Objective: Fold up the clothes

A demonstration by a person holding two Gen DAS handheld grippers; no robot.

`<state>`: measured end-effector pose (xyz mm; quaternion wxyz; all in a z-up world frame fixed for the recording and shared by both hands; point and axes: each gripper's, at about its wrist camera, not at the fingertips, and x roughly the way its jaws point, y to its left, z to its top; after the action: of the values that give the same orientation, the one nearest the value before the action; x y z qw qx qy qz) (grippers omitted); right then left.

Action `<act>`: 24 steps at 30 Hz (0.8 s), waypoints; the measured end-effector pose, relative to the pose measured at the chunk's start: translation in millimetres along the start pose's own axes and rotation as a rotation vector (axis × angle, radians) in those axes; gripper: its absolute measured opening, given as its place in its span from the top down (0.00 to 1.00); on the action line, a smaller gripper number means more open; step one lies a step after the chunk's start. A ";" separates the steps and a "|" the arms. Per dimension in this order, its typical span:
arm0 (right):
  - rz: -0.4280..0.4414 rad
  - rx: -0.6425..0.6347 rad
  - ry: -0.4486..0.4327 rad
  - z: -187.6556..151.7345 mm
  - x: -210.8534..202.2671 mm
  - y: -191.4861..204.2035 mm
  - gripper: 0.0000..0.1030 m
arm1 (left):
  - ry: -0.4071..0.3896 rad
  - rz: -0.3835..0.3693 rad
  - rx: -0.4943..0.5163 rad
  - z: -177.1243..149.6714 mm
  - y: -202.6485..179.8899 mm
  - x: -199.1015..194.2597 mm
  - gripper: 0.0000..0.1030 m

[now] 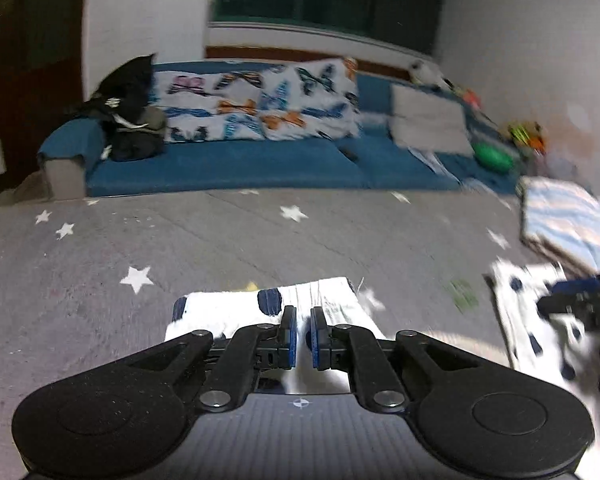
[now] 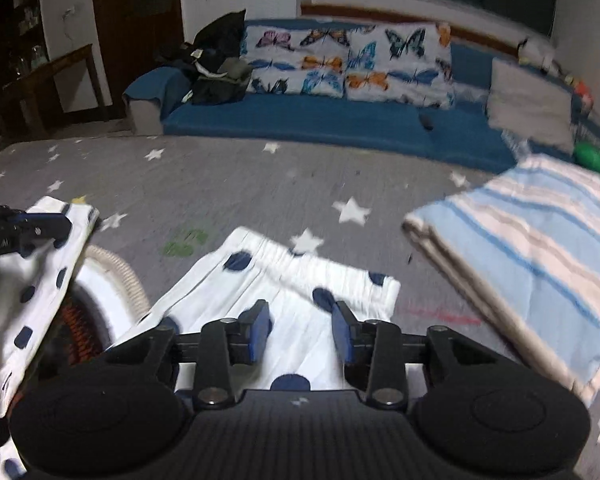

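A white garment with dark blue dots (image 2: 300, 288) lies on the grey star-patterned mat. My left gripper (image 1: 303, 316) is shut on one edge of the white dotted garment (image 1: 228, 312) and holds it up off the mat; that lifted part also shows at the left of the right wrist view (image 2: 32, 280). My right gripper (image 2: 300, 316) is open over the garment's waistband end, a finger on each side of the cloth. In the left wrist view the right gripper (image 1: 572, 300) appears blurred at the right edge.
A folded blue-striped cloth (image 2: 540, 248) lies on the mat (image 2: 260, 184) to the right. A blue sofa (image 2: 320, 120) with butterfly cushions (image 2: 348, 60) and dark clothes (image 2: 216, 68) stands behind. A round basket rim (image 2: 116, 272) shows under the garment.
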<state>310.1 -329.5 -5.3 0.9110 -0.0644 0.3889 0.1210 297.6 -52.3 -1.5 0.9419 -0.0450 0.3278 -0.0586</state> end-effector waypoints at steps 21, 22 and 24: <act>0.113 -0.092 0.067 -60.4 -98.1 19.0 0.50 | 0.049 0.137 0.133 -64.7 -0.8 -120.6 0.57; 0.114 -0.093 0.071 -68.8 -104.0 21.4 0.50 | 0.049 0.138 0.135 -73.4 -1.6 -128.3 0.57; 0.116 -0.092 0.074 -85.7 -115.4 26.0 0.52 | 0.052 0.144 0.135 -88.4 -3.0 -141.3 0.57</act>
<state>166.6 -342.3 18.6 0.8835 -0.0879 0.4195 0.1888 132.4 -39.6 16.3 0.9357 0.0438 0.3498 -0.0140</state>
